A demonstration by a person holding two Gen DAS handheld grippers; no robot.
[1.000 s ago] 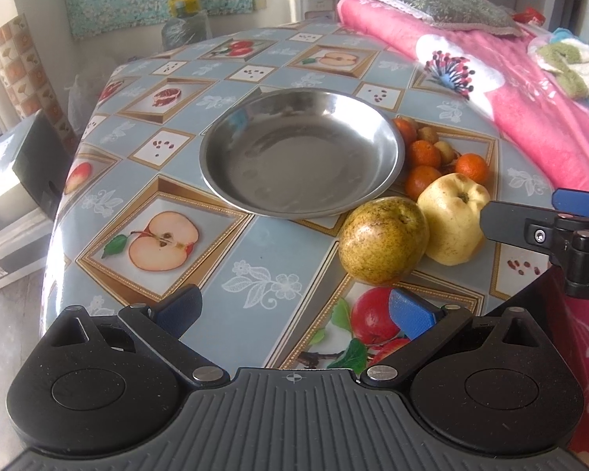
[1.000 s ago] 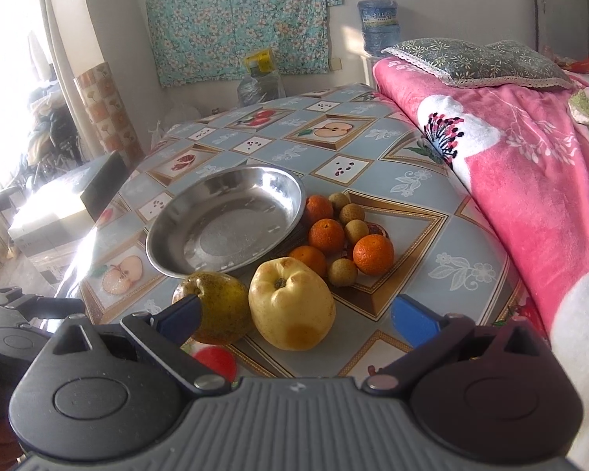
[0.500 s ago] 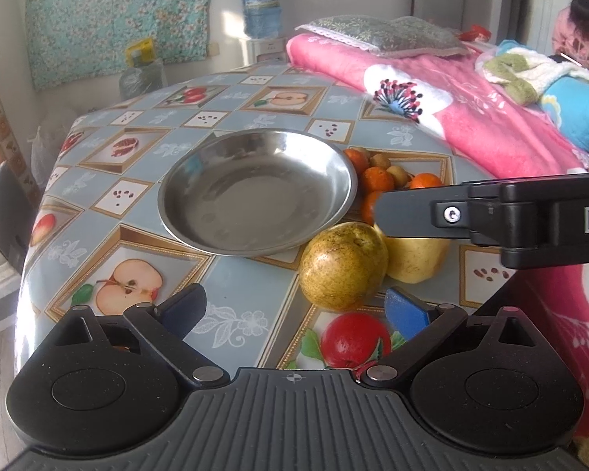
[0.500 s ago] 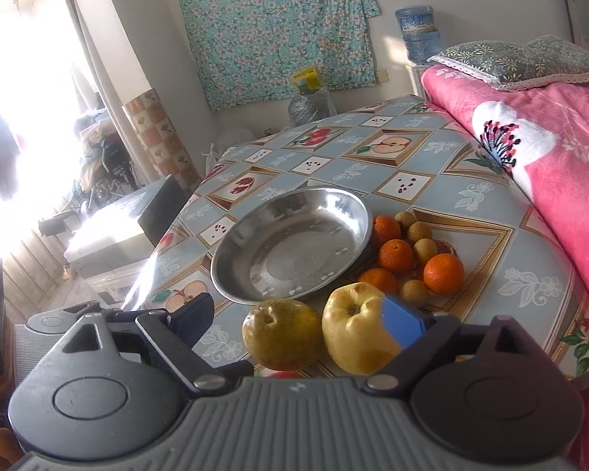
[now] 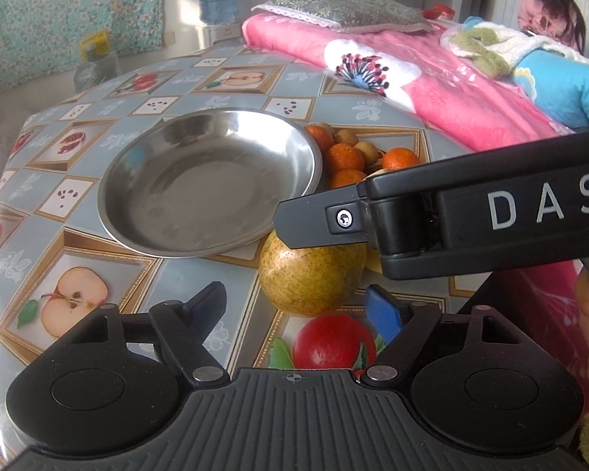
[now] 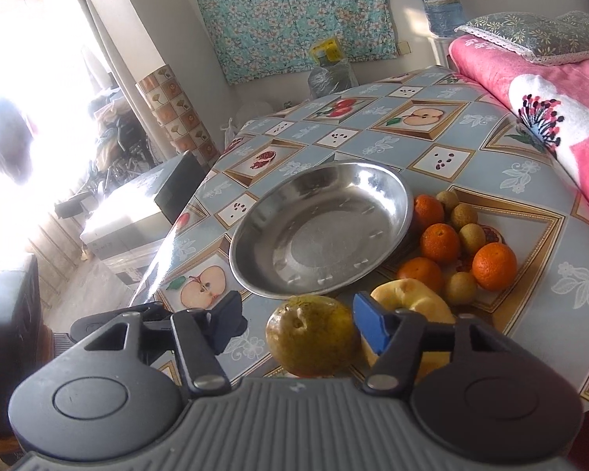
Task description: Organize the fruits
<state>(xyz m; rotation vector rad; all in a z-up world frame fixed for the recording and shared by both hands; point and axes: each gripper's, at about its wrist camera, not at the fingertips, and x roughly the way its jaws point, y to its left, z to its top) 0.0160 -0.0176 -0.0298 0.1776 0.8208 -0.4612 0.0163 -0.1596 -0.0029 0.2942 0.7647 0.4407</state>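
A brown-green pear (image 6: 312, 337) (image 5: 312, 274) sits on the table just in front of an empty steel bowl (image 6: 322, 231) (image 5: 208, 184). A yellow apple (image 6: 412, 306) lies to its right. Several small oranges (image 6: 492, 261) (image 5: 343, 157) and brownish round fruits (image 6: 461, 286) lie right of the bowl. My right gripper (image 6: 296, 320) is open, its jaws on either side of the pear, not touching it. My left gripper (image 5: 296, 306) is open and empty, low before the pear. The right gripper's body (image 5: 471, 216) crosses the left wrist view above the pear.
The tablecloth (image 6: 530, 314) has printed fruit pictures. A pink flowered blanket (image 5: 432, 78) and pillow (image 5: 345, 11) lie along the table's right side. A water bottle (image 6: 439, 4) stands behind. Boxes (image 6: 137, 212) sit on the floor left of the table.
My right gripper has moved left from the yellow apple and now frames the pear. In the left wrist view its body has slid further across, covering the apple.
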